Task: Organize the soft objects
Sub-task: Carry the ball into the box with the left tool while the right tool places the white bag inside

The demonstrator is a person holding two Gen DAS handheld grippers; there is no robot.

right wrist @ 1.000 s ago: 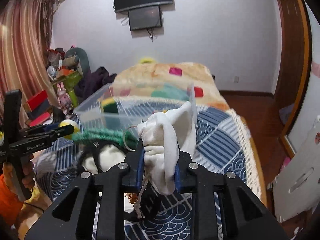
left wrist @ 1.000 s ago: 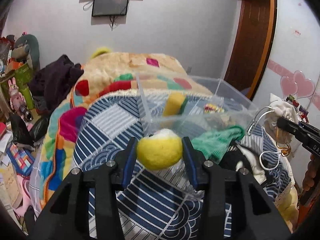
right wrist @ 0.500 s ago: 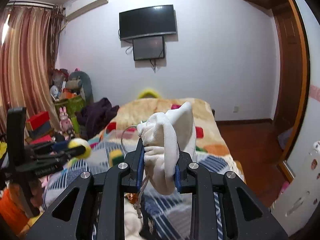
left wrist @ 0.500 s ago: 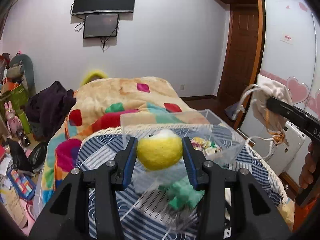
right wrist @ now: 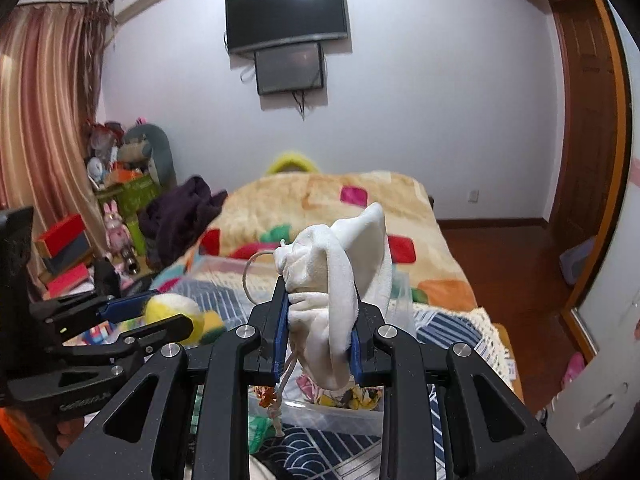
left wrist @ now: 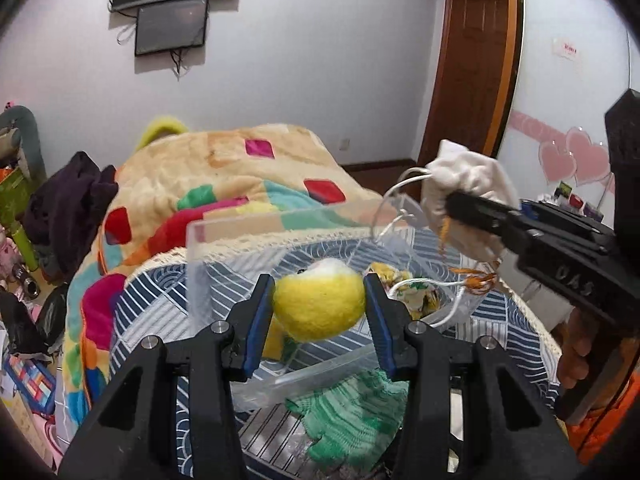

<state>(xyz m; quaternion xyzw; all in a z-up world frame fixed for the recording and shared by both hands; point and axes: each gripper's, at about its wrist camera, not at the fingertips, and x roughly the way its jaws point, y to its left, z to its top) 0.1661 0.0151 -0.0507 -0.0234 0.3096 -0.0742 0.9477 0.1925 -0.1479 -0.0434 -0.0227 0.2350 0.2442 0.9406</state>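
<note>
Altogether two tools, one ball (left wrist: 320,304), one pouch (right wrist: 340,288).

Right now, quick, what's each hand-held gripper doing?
Left hand-held gripper: closed on the fuzzy yellow-and-white ball.
Right hand-held gripper: closed on the white drawstring cloth pouch.

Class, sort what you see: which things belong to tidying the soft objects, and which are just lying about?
Job:
yellow felt ball in left gripper
white drawstring pouch in right gripper
clear plastic bin
green knitted glove

Lying about:
wall-mounted television
purple clothing heap
</note>
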